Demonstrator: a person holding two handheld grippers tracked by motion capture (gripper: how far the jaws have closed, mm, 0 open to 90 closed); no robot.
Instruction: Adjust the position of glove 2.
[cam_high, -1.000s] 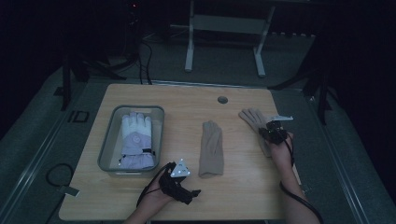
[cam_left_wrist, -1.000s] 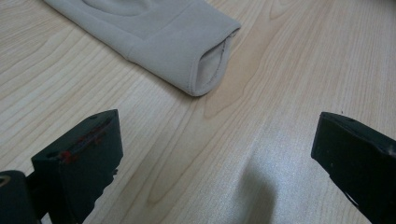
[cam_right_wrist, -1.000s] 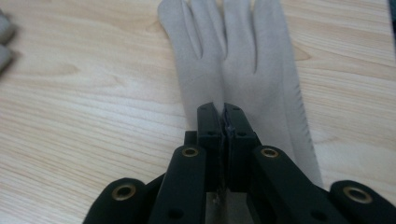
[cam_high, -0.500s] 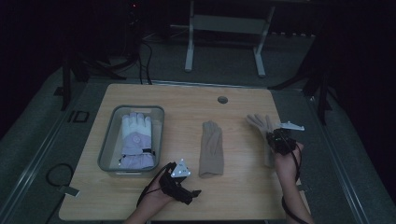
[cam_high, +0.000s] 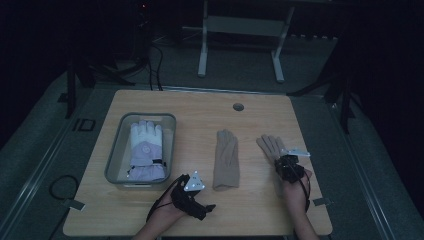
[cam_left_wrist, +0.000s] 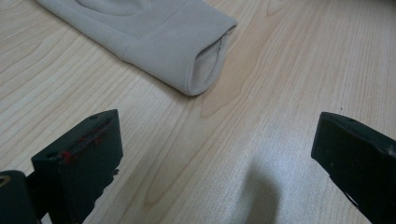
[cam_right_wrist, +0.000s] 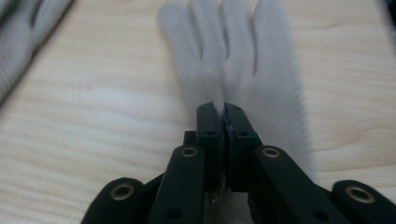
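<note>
The right gripper (cam_right_wrist: 223, 109) has its jaws pressed together on a fold of the tan glove (cam_right_wrist: 233, 56) – pinched at the palm, with the glove's fingers fanned out flat on the wood beyond the tips. In the high view that right gripper (cam_high: 285, 162) sits at the right side of the table over this tan glove (cam_high: 269, 146), whose fingers point away from the person.

The left gripper (cam_left_wrist: 215, 154) has its jaws spread wide with only bare wood between them; the open cuff of a second tan glove (cam_left_wrist: 187, 51) lies a little ahead of them, untouched. From above, this second tan glove (cam_high: 226, 159) lies straight along the middle of the table, between the two grippers, with the left gripper (cam_high: 202, 207) near its cuff end.

Farther left stands a clear plastic bin (cam_high: 116, 155) holding a padded white-and-lilac glove (cam_high: 146, 150), well apart from both tan ones. Nothing lies across either gripper's front.

The table (cam_high: 195, 112) is pale wood with a round cable hole (cam_high: 238, 107) near its far edge – around it the room is dark, with a grey floor and a white metal frame (cam_high: 240, 40) behind.

Both forearms come in from the near edge; the right hand (cam_high: 295, 187) reaches straight forward, the left hand (cam_high: 167, 212) lies angled toward the right.
</note>
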